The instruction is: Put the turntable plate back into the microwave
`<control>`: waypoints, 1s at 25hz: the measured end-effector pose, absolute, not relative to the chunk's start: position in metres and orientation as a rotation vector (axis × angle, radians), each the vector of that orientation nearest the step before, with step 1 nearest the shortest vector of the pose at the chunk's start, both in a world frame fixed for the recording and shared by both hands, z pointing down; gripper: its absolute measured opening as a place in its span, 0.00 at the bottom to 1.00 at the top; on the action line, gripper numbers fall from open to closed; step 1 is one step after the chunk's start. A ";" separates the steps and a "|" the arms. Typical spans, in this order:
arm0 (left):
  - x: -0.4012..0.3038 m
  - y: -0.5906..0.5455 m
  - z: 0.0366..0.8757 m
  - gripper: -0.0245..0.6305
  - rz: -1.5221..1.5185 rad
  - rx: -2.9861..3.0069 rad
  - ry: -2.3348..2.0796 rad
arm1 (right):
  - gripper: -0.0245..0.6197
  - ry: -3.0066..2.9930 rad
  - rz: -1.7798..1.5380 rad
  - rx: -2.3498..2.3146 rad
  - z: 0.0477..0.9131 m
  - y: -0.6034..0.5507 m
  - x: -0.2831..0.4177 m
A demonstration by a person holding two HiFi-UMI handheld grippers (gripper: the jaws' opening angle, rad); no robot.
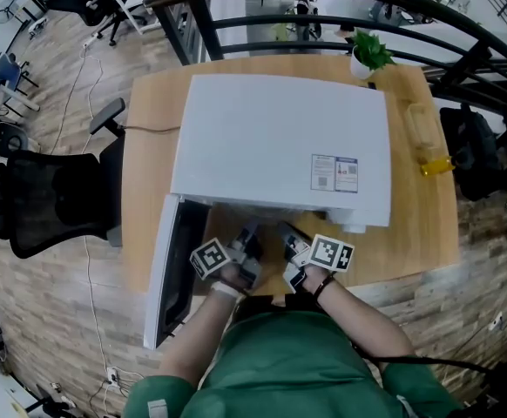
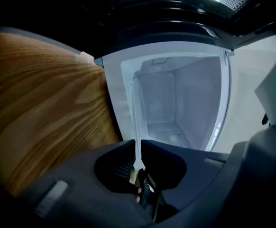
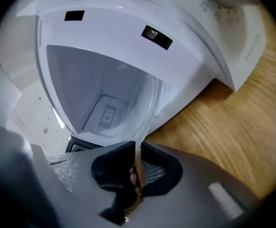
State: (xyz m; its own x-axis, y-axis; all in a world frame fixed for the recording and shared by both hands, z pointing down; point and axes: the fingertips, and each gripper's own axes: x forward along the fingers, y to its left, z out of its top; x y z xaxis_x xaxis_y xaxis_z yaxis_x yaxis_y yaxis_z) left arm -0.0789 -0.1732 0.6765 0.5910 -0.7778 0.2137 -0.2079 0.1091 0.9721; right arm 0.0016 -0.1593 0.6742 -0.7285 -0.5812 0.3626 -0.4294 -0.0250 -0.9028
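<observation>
The white microwave [image 1: 280, 138] stands on a wooden table [image 1: 410, 225], its door [image 1: 173, 268] swung open to the left. The turntable plate [image 2: 137, 113] is clear glass and shows edge-on as a thin pale strip reaching toward the empty cavity [image 2: 176, 99]. My left gripper [image 2: 139, 148] is shut on its near rim. In the right gripper view the plate [image 3: 145, 110] rises the same way from my right gripper [image 3: 138, 148], which is shut on its rim too. In the head view the left gripper [image 1: 252, 238] and the right gripper [image 1: 287, 233] sit side by side at the microwave's mouth.
A small potted plant [image 1: 368, 55] stands at the table's far right corner and a yellowish bottle [image 1: 423, 138] lies along the right side. A black office chair [image 1: 44, 198] is left of the table. Dark railings run behind it.
</observation>
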 end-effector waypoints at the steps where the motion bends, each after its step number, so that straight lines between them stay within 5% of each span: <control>1: -0.079 -0.175 0.676 0.11 -0.514 1.438 -0.900 | 0.10 2.089 -1.871 -1.101 0.674 -0.161 0.002; 20: -0.084 -0.183 0.675 0.11 -0.463 1.454 -0.947 | 0.16 2.049 -1.859 -1.229 0.669 -0.174 0.009; 25: -0.085 -0.188 0.675 0.11 -0.472 1.451 -0.961 | 0.08 2.049 -1.900 -1.280 0.674 -0.175 0.010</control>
